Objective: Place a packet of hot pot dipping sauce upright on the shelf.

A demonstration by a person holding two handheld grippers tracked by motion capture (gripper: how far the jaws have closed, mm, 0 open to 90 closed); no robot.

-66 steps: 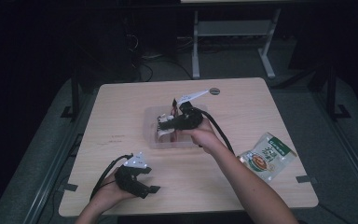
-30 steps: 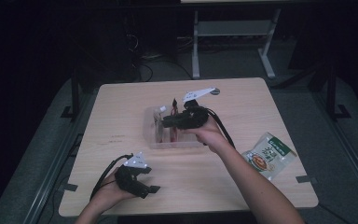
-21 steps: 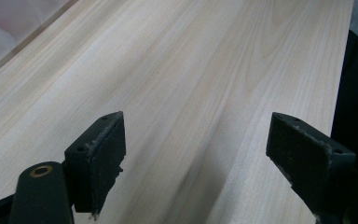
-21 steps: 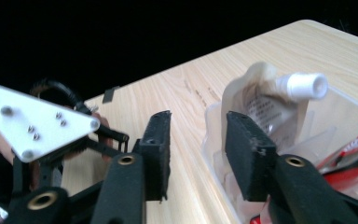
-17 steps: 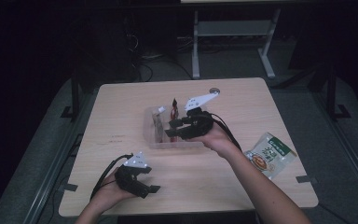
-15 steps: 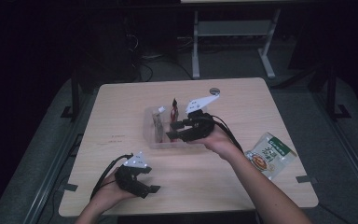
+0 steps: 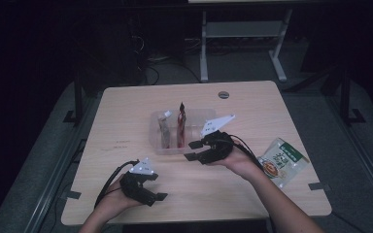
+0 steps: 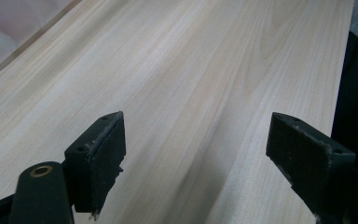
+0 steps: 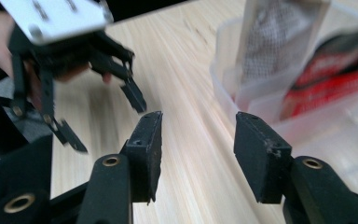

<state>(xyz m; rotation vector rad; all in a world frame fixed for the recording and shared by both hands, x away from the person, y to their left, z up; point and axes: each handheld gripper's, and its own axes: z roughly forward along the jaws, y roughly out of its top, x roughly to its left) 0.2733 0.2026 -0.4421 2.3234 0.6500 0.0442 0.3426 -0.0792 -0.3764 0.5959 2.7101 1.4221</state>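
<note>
A clear plastic container stands mid-table with a silvery packet and a red packet upright in it. My right gripper hovers just in front of its near right corner, open; its jaws have just been opening and nothing is between them. In the right gripper view the container wall, the silvery packet and the red packet lie to the right of the jaws. My left gripper rests near the front left of the table, open over bare wood.
A green and white pouch lies near the table's right edge, beside my right forearm. A round grommet sits at the far side of the wooden table. A metal stand is on the floor beyond.
My right gripper has drawn back from over the container toward the front right and its jaws have spread. The two packets stay standing in the container. The left gripper has not moved.
</note>
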